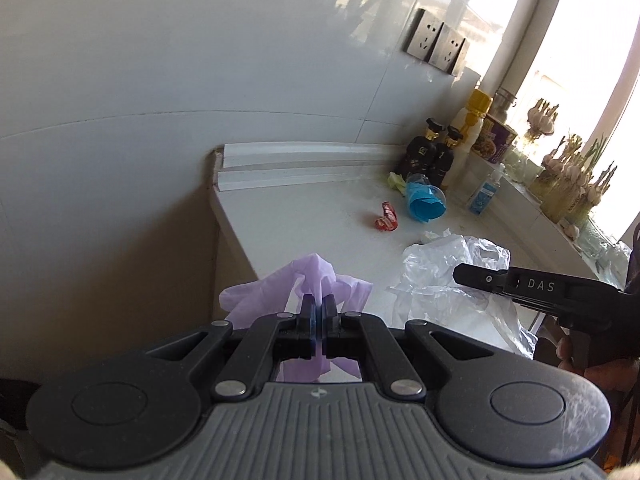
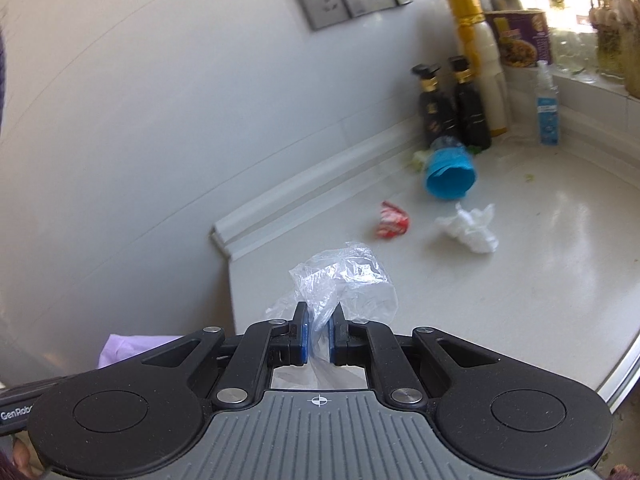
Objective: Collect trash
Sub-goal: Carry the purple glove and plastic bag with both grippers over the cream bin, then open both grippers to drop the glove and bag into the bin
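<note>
Purple glove (image 1: 316, 280), crumpled, pinched tight in left tongs (image 1: 319, 303), hanging over tabletop's (image 1: 320, 224) left edge nr the wall-side corner. Clear plastic bag (image 2: 344, 276) clamped in right tongs (image 2: 319, 316), held above the same end of tabletop. Still lying on top: red wrapper (image 2: 390, 220) mid-surface, white tissue wad (image 2: 472, 228) just right of it, blue cup (image 2: 450, 176) tipped on its side toward back wall, touching dark bottles (image 2: 452, 108) in back corner. Blue-label bottle (image 2: 547, 108) by the window-side edge.
</note>
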`<action>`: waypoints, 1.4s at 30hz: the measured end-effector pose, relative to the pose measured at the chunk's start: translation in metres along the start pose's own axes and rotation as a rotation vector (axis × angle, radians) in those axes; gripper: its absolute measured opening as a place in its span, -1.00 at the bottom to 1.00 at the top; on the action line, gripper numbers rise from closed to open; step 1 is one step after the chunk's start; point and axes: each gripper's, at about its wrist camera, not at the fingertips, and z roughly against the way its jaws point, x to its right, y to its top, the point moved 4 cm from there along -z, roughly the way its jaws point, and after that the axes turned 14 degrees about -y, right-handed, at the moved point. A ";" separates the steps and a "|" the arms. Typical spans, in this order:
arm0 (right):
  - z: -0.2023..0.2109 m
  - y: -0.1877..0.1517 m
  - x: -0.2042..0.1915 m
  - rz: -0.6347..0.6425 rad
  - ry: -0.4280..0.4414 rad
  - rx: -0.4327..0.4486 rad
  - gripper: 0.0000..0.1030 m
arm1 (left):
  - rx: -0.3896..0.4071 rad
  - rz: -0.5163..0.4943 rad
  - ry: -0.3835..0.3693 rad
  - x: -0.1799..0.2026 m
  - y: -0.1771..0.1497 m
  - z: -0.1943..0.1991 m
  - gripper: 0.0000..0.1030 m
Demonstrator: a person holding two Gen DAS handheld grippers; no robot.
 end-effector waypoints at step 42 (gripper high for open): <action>-0.154 -0.206 -0.188 0.553 0.014 -0.497 -0.72 | -0.321 0.427 0.239 -0.205 -0.168 -0.062 -0.93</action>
